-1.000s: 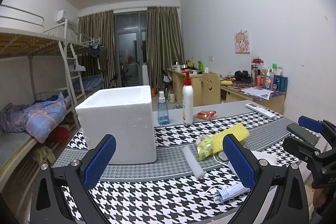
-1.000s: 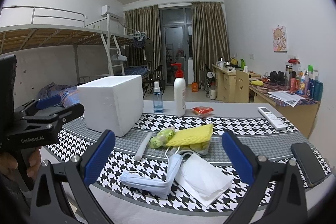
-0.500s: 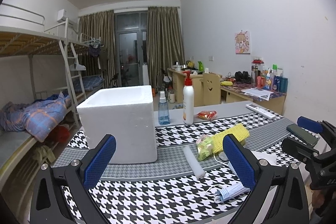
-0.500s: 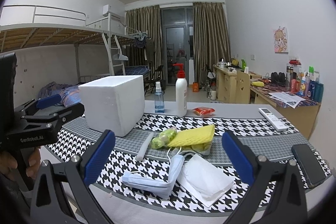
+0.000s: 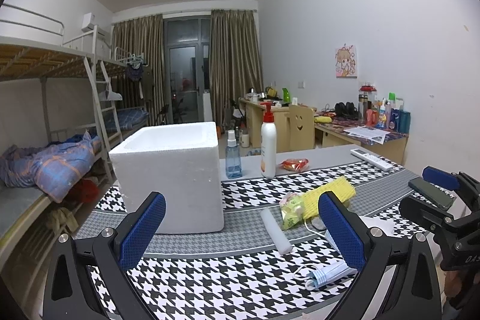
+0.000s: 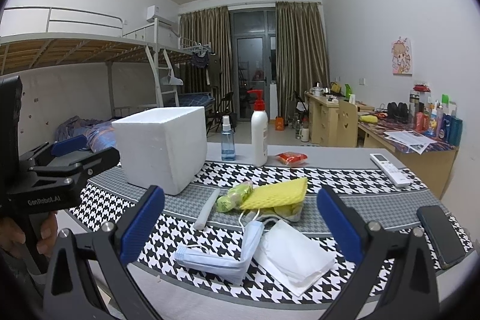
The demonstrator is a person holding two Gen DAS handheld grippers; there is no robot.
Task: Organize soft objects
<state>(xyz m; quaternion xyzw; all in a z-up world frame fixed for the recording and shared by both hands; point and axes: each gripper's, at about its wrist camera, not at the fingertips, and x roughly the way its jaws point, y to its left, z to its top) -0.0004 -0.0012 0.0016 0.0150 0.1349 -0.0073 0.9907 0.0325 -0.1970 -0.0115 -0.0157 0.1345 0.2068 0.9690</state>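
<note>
Grippers: we see left gripper (image 5: 241, 225) and right gripper (image 6: 240, 222) both released, empty, above the surface (image 6: 345, 185); face mask (image 6: 222, 255) near, foam box (image 6: 163, 147) far left.

Blue mask (image 6: 228, 257), white tissue (image 6: 294, 257), yellow sponge (image 6: 276, 194) lie clustered.

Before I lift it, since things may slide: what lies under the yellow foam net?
Under the yellow foam net a crumpled greenish wrapper pokes out, beside the mask's ear loop. Anything further beneath is covered.
</note>
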